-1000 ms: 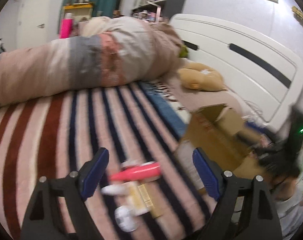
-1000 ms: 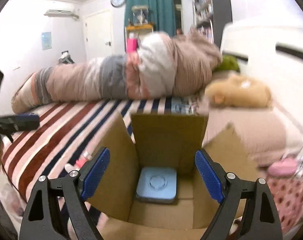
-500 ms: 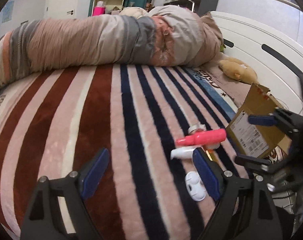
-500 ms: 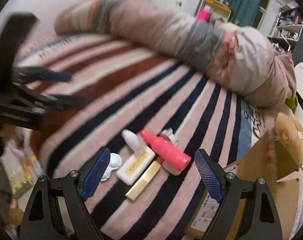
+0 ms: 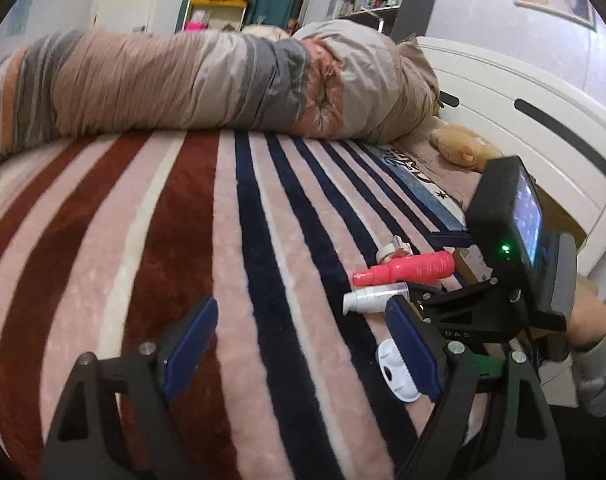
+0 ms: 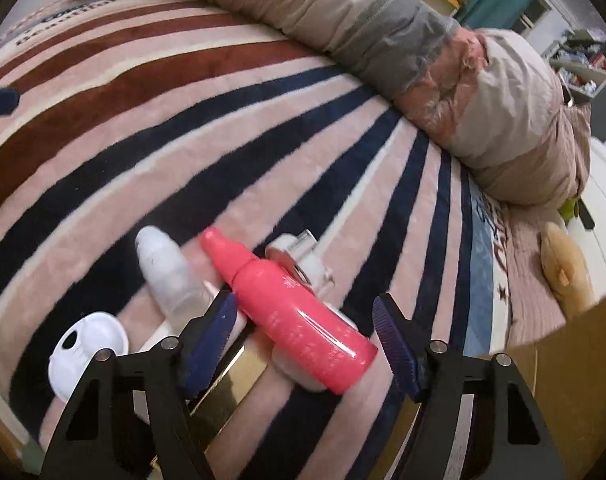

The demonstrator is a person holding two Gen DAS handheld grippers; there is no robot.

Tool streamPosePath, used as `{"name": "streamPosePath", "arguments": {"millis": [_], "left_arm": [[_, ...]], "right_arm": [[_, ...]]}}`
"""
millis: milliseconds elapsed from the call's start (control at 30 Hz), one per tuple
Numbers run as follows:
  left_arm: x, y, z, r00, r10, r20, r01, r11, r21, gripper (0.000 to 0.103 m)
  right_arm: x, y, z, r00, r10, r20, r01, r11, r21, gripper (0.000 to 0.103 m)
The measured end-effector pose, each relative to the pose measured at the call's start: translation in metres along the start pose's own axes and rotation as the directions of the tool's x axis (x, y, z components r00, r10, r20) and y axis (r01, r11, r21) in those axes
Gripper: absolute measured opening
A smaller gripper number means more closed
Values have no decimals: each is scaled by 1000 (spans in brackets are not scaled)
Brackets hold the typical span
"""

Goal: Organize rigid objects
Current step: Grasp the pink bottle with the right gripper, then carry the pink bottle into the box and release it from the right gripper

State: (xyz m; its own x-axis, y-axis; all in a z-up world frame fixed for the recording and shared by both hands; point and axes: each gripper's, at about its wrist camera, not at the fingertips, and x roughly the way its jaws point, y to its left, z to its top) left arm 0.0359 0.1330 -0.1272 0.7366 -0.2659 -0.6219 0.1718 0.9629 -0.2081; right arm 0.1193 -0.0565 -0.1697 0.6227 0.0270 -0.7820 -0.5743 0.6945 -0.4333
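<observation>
The right gripper (image 6: 305, 320), jaws spread, is straddling the glossy pink plastic bottle (image 6: 291, 312) lying on the striped plush blanket (image 6: 223, 128). The smooth, round bottle is risking rolling or nudging the white tube (image 6: 167, 276) beside it. The brown cardboard box (image 6: 575, 360) (contents hidden) is sitting just right. The left gripper (image 5: 299, 340) is hanging spread, empty.

Left view low across the bed, right close above; shared pink bottle (image 5: 407, 270) (image 6: 299, 318).
</observation>
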Motion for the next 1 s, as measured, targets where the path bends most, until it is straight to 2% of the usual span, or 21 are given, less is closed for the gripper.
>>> {"name": "streamPosePath", "arguments": {"millis": [67, 133, 233, 300, 333, 367, 433, 567, 767, 900, 1000], "left_arm": [[2, -4, 1, 1000, 23, -10, -23, 999, 35, 90], [2, -4, 1, 999, 31, -13, -31, 999, 42, 94], [-1, -4, 1, 1000, -7, -18, 8, 1000, 26, 96], [-3, -5, 2, 1000, -18, -20, 18, 1000, 19, 96], [-3, -5, 2, 1000, -17, -21, 18, 1000, 17, 96], [-3, -5, 3, 1000, -15, -24, 15, 1000, 14, 96], [-4, -5, 3, 999, -16, -29, 17, 1000, 10, 96], [-5, -5, 5, 997, -61, -41, 61, 998, -6, 96], [-6, -14, 15, 988, -150, -43, 149, 988, -31, 96], [-12, -31, 33, 966, -257, -7, 257, 966, -38, 96], [-16, -48, 53, 945, -327, 25, 328, 944, -36, 94]], "right_arm": [[4, 3, 3, 1000, 15, -15, -15, 1000, -17, 60], [9, 3, 7, 998, 17, -53, -19, 999, -39, 60], [14, 2, 11, 993, -1, -116, -7, 998, -65, 58], [24, 4, 10, 984, -2, -179, -14, 996, -88, 49], [29, 3, 9, 980, 10, -196, -26, 997, -79, 37], [31, 3, 8, 979, 26, -202, -39, 997, -63, 33], [28, 7, 8, 983, 17, -182, -29, 997, -65, 26], [16, 11, 7, 988, 63, -140, -70, 997, -42, 26], [-27, 7, 7, 991, 132, -8, -132, 991, 25, 26], [-69, 1, 6, 965, 236, 112, -244, 967, 69, 26], [-103, -8, 3, 922, 320, 219, -345, 934, 90, 26]]}}
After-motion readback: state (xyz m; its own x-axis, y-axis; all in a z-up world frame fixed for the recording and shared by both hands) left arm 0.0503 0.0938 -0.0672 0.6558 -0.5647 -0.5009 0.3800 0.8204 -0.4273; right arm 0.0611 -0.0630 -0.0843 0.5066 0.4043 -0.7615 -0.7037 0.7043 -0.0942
